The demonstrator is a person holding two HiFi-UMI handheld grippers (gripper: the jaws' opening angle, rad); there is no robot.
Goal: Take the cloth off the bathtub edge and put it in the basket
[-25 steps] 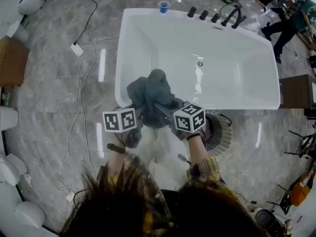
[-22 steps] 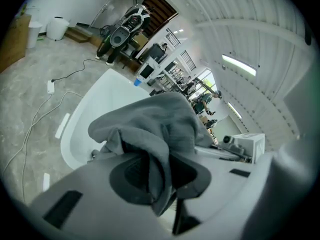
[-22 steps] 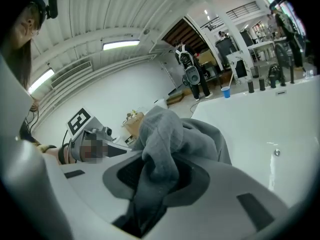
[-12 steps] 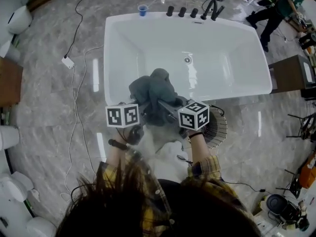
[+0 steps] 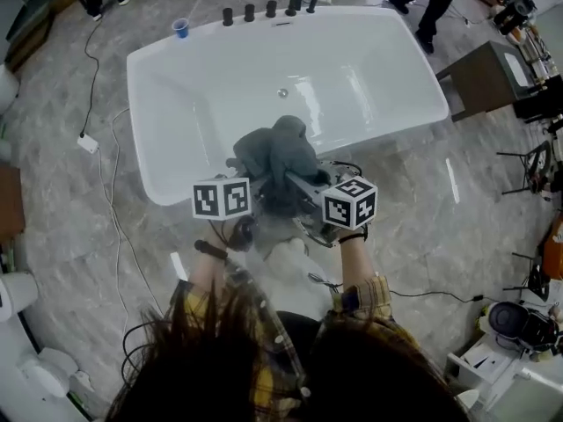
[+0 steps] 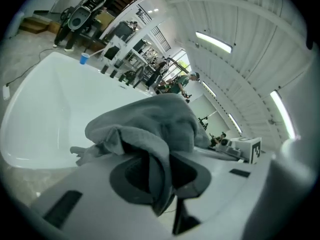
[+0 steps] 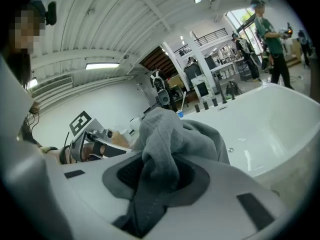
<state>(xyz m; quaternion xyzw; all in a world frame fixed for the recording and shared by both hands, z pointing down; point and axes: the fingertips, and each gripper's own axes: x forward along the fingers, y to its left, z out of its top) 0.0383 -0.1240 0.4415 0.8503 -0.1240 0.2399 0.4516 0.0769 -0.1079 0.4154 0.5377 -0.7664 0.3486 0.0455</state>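
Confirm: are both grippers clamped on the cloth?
Yes, each gripper view shows the gray cloth pinched between the jaws of the left gripper and the right gripper.

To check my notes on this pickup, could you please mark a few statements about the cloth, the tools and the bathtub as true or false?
The left tool and the right tool both grip the grey cloth. True.
A blue cup stands on the far rim of the bathtub. True.
The cloth lies on the bathtub edge. False: it hangs lifted between the tools.
The bathtub is full of water. False: it looks empty, its drain bare.
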